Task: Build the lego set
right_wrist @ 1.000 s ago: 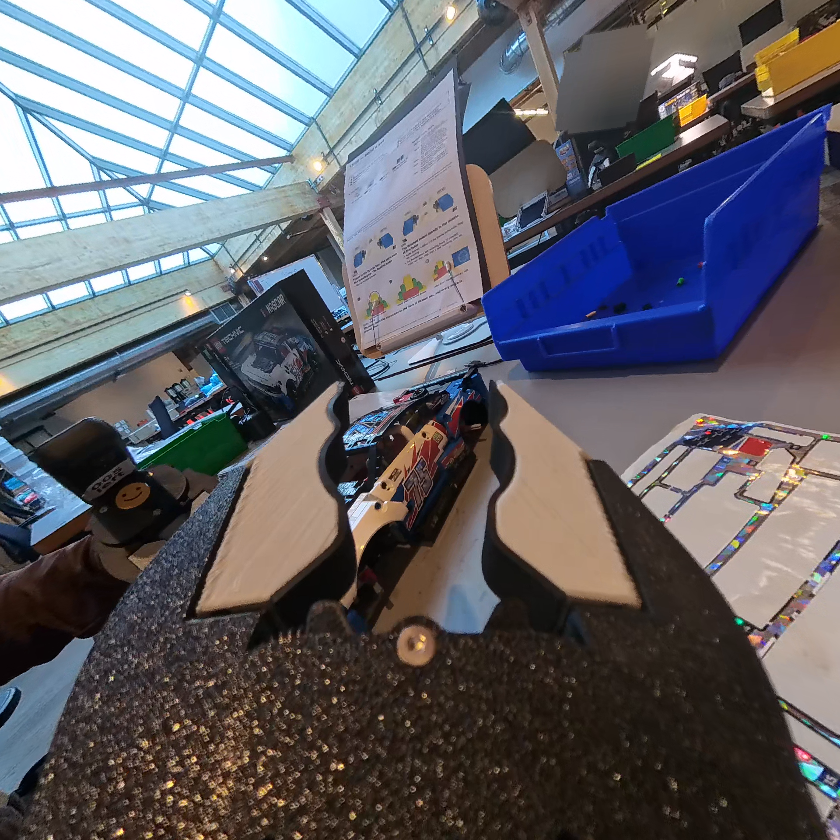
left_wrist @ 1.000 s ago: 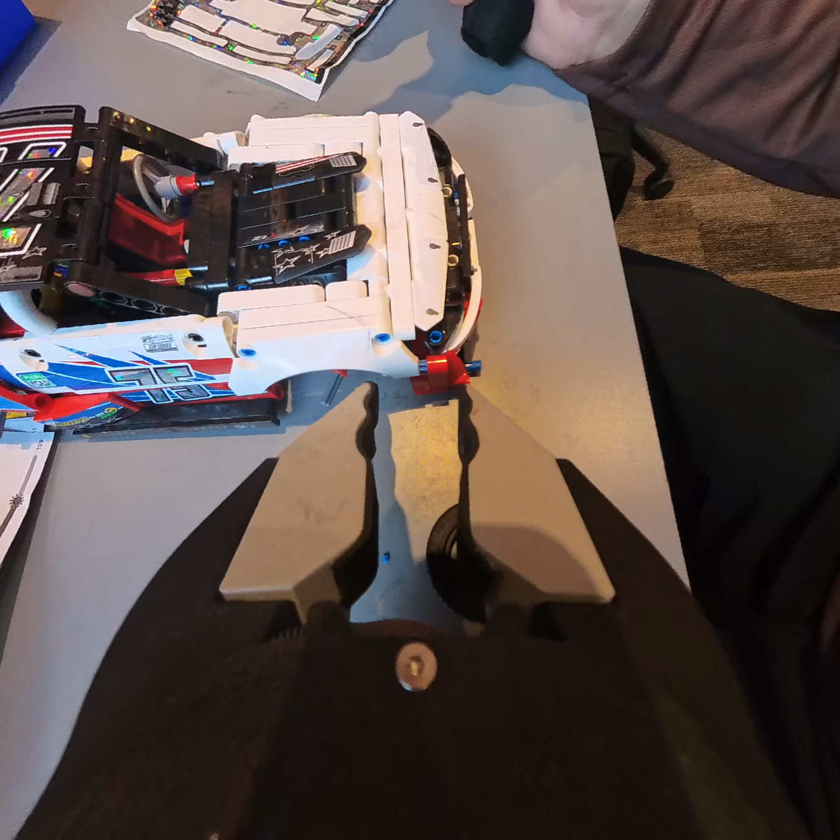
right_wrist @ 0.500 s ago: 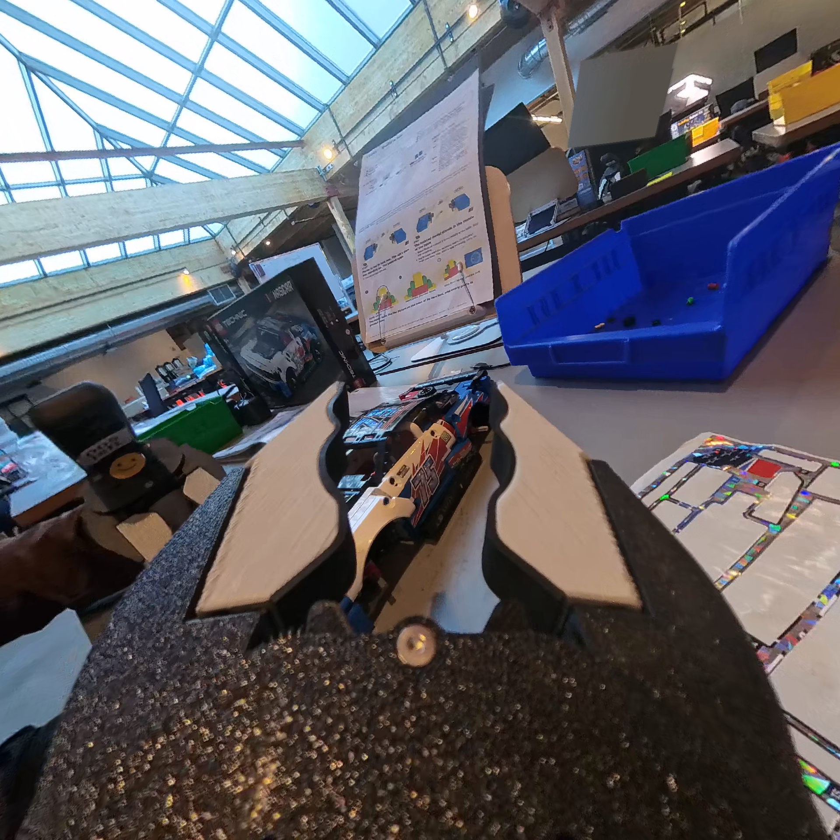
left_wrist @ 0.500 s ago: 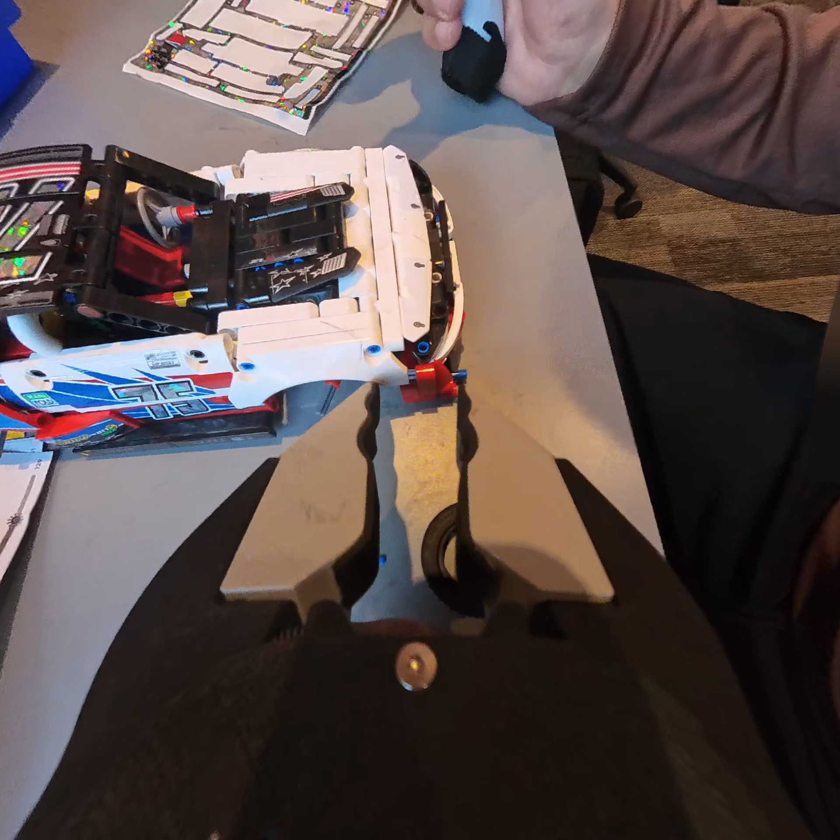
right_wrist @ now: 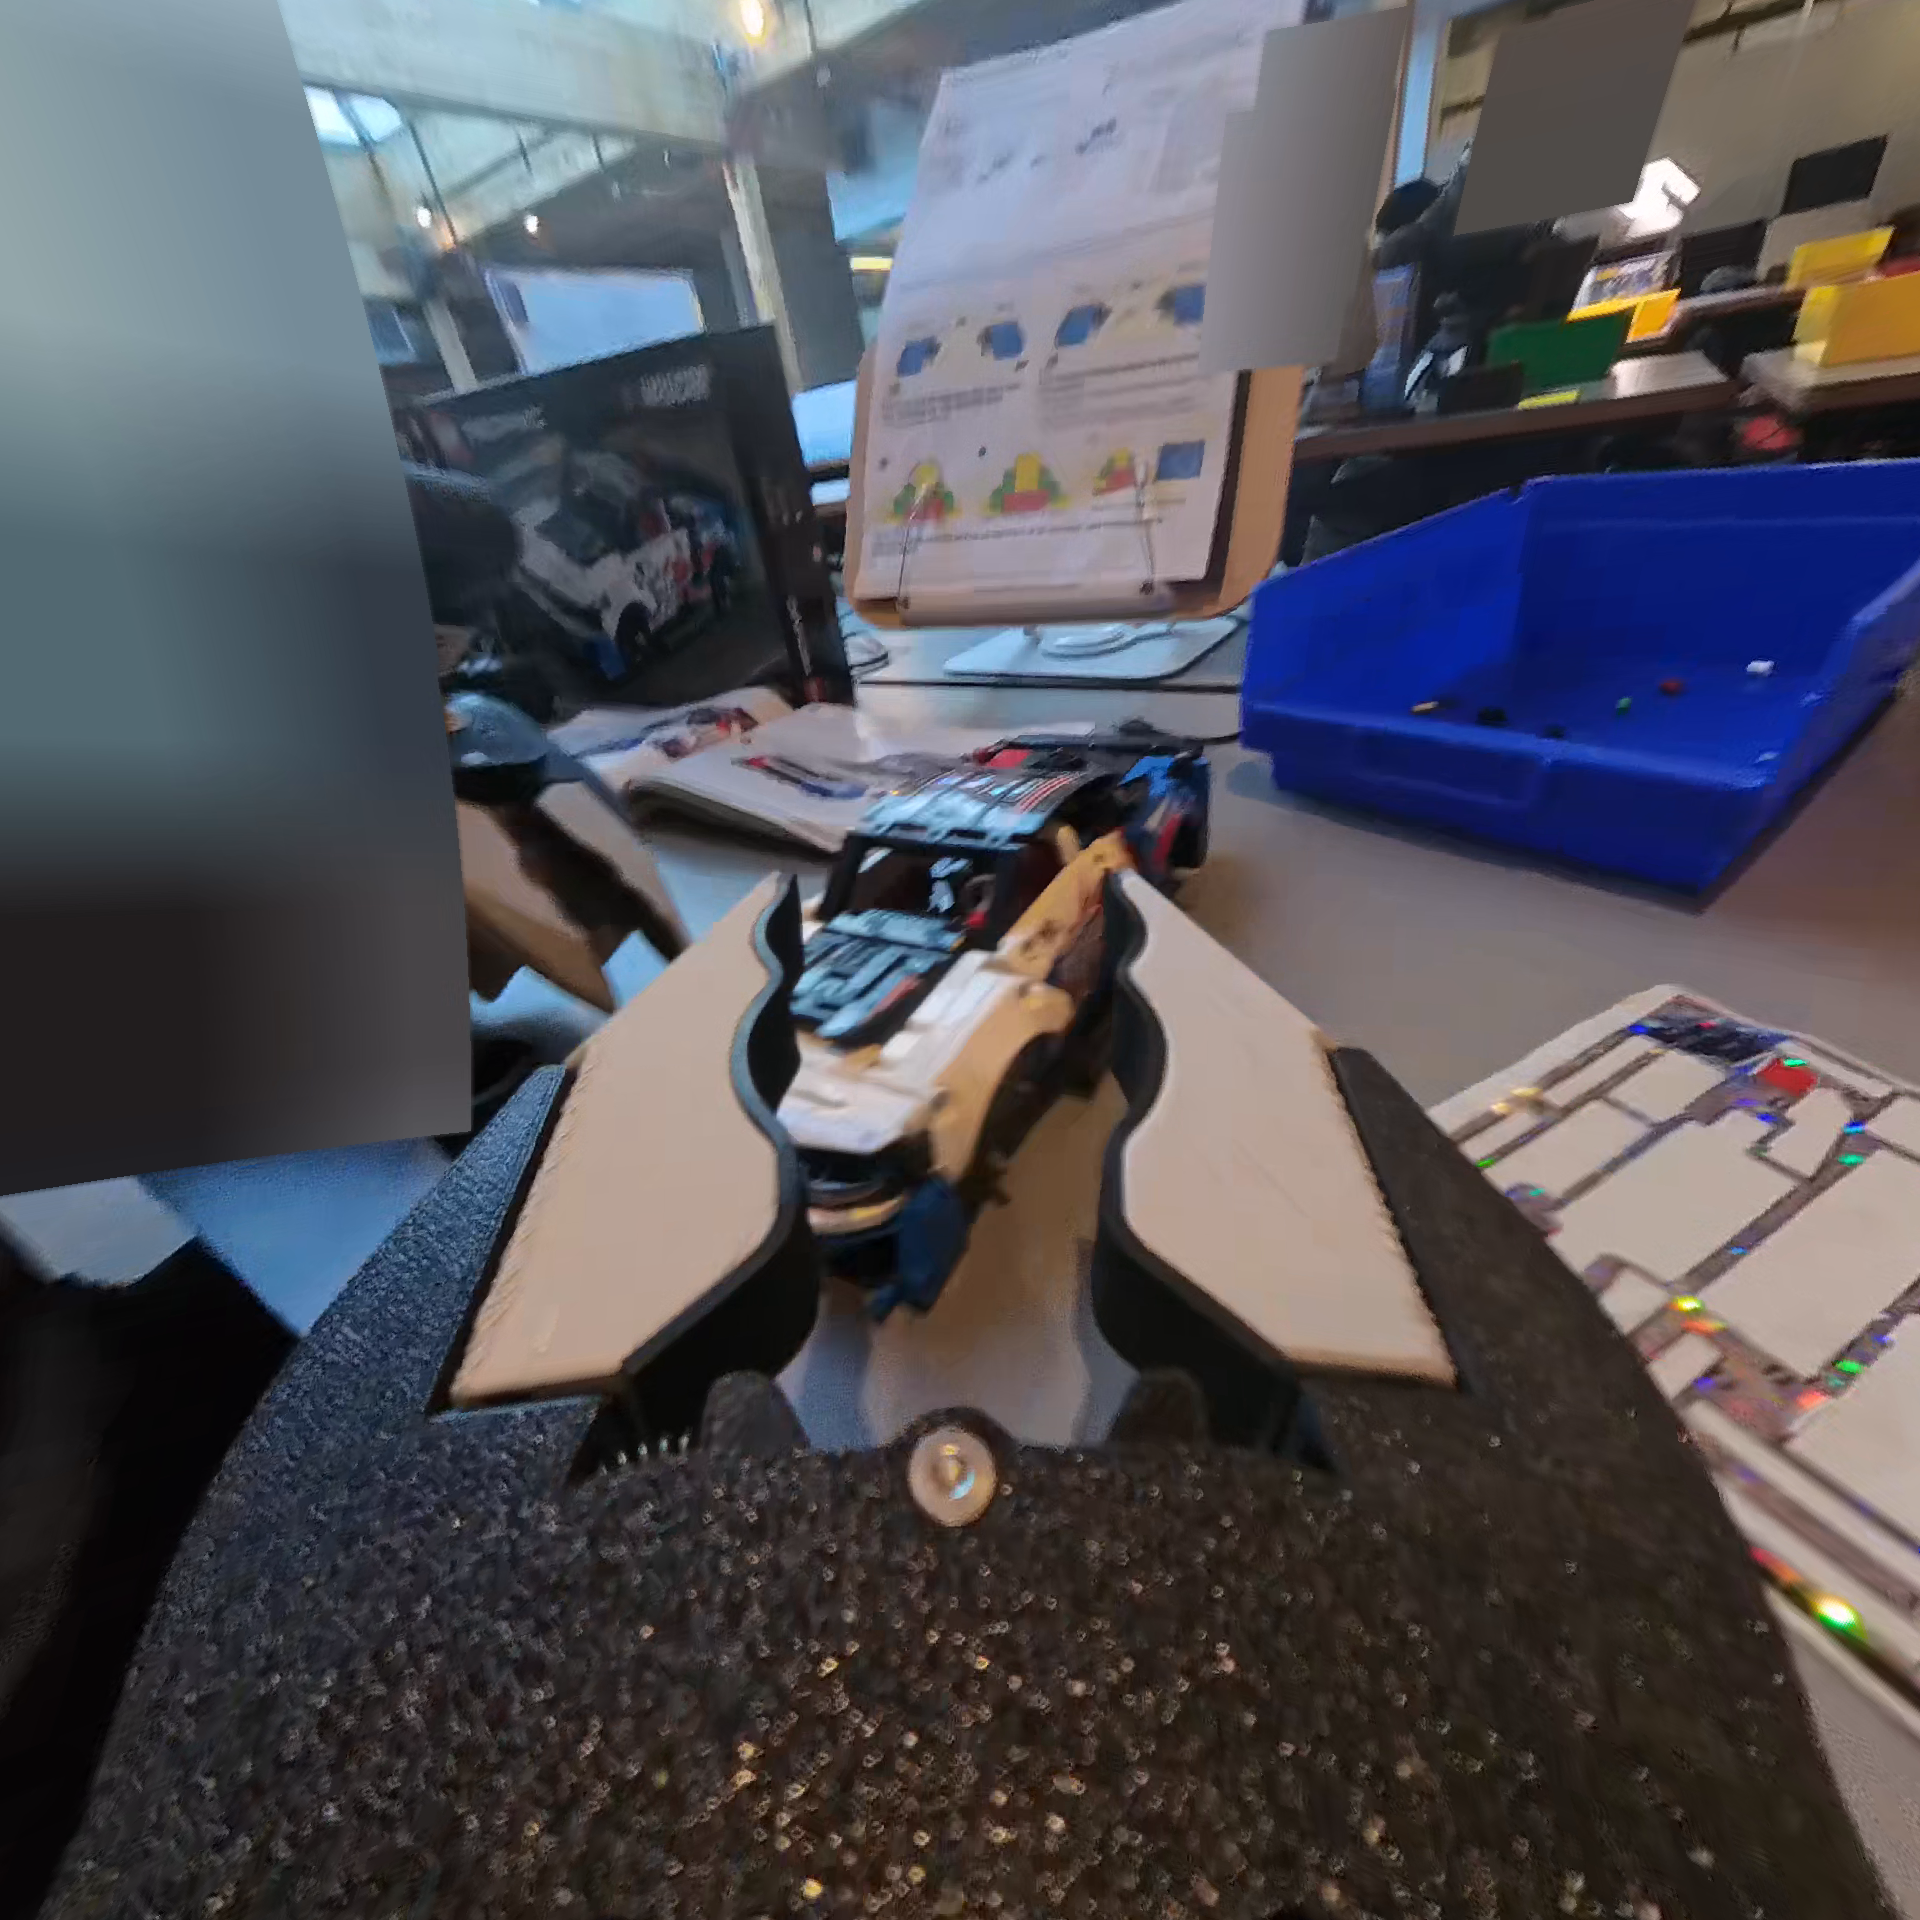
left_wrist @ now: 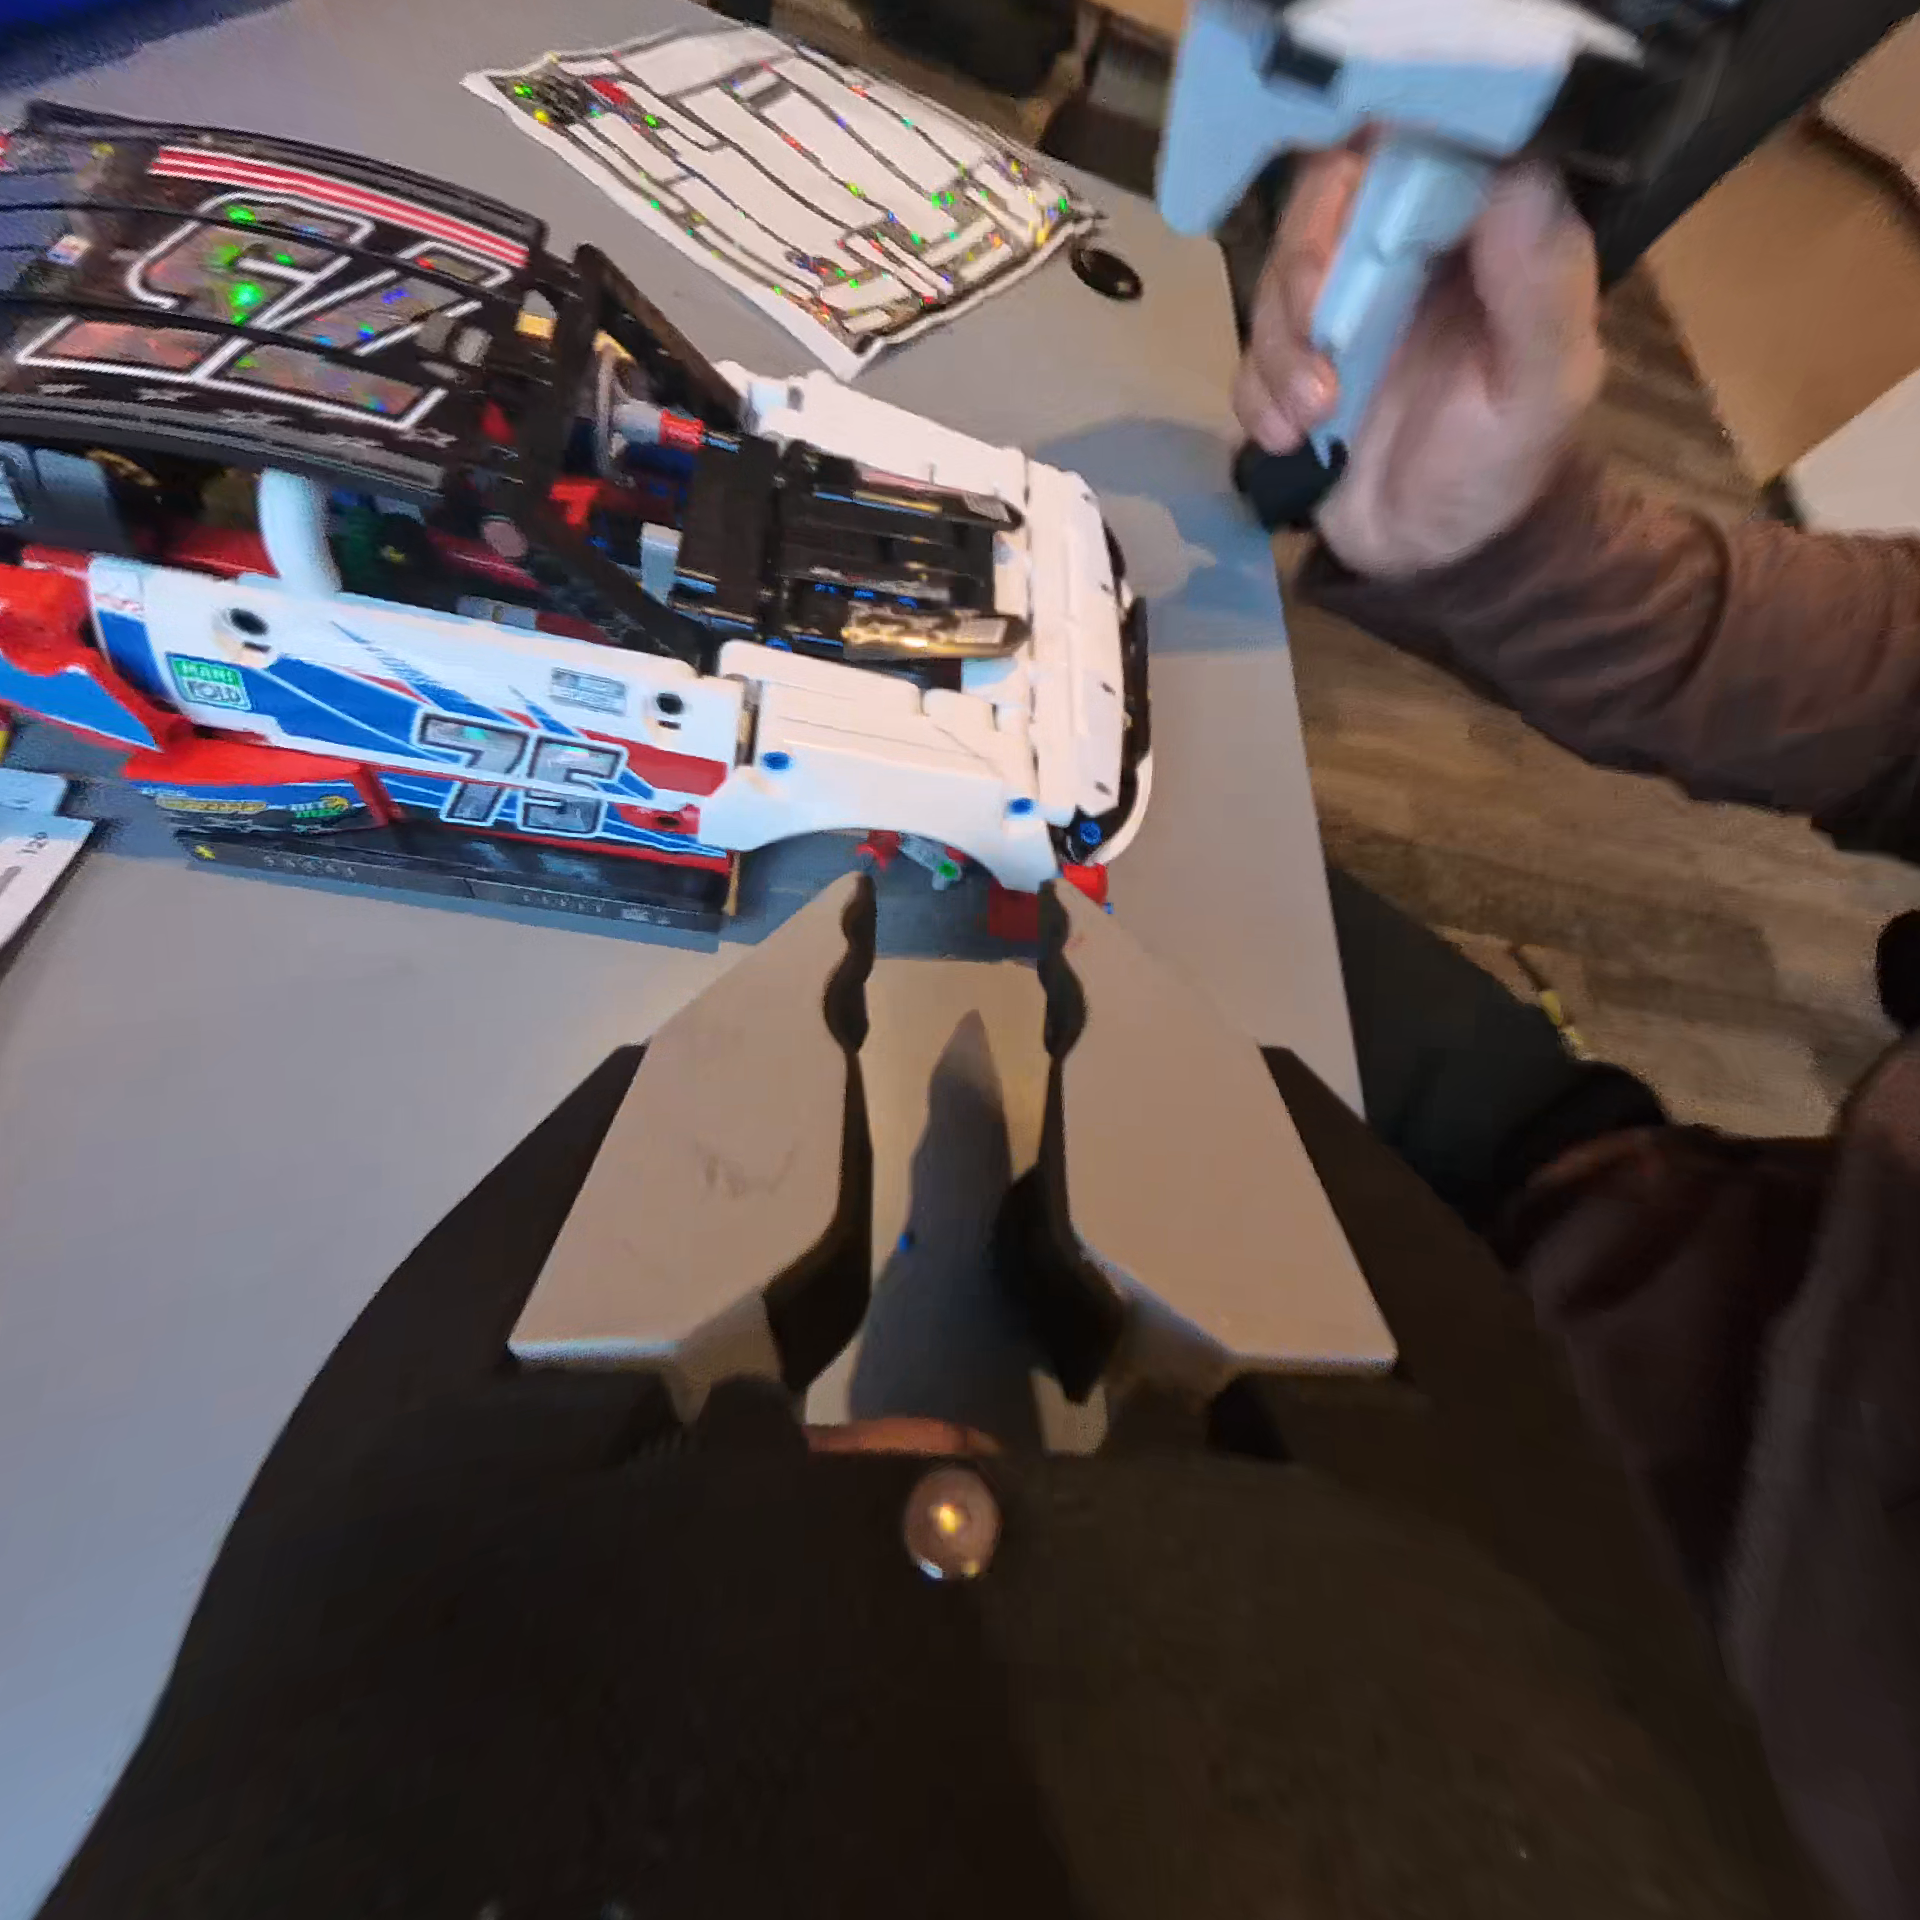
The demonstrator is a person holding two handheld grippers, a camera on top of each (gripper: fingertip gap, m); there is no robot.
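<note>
The lego car (left_wrist: 582,665) sits on the grey bench (left_wrist: 260,1091), nose toward the near edge. The left gripper (left_wrist: 951,914) hangs released and empty, its tips just beside the car's front wheel arch. The right gripper (right_wrist: 951,904) is also released and empty, facing the nose. A sticker sheet (left_wrist: 790,177) lies farther off; a blue bin (right_wrist: 1558,707) sits far right.

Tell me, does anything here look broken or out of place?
Nothing looks broken. The car sits flat on the table with no wheel in its front arch, and one small black round piece lies loose beside the sticker sheet. Both tools, left and right, are open and empty.
</note>
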